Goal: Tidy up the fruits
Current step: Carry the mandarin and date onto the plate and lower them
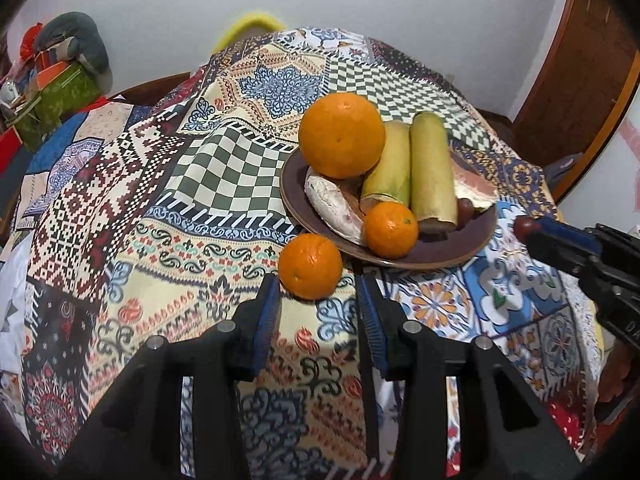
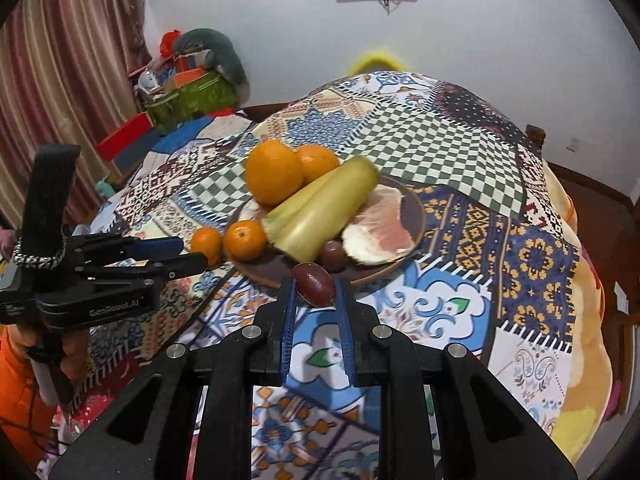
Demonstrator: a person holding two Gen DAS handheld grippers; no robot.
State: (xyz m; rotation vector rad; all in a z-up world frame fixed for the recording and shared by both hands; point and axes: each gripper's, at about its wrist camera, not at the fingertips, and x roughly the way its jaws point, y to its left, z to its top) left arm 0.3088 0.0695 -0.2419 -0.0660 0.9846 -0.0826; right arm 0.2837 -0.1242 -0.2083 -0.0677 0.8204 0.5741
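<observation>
A brown plate (image 1: 440, 264) (image 2: 418, 216) on the patchwork cloth holds a large orange (image 1: 342, 134) (image 2: 274, 172), a small orange (image 1: 392, 230) (image 2: 245, 240), two green-yellow stalk pieces (image 1: 432, 172) (image 2: 320, 212), pomelo pieces (image 1: 474, 184) (image 2: 380, 232) and a dark red fruit (image 2: 332, 256). Another orange (image 1: 310, 266) (image 2: 206, 246) lies on the cloth beside the plate. My left gripper (image 1: 316, 280) (image 2: 196, 254) is open, its tips at this orange without pressing it. My right gripper (image 2: 314, 286) (image 1: 528, 229) is shut on a small dark red oval fruit (image 2: 314, 282) (image 1: 523, 227), held above the plate's near rim.
The cloth (image 1: 224, 168) drapes over a rounded table and falls away at the sides. Bags and boxes (image 1: 60, 92) (image 2: 188, 88) are piled at the back left. A wooden door (image 1: 580, 80) stands on the right, and a striped curtain (image 2: 60, 60) hangs on the left.
</observation>
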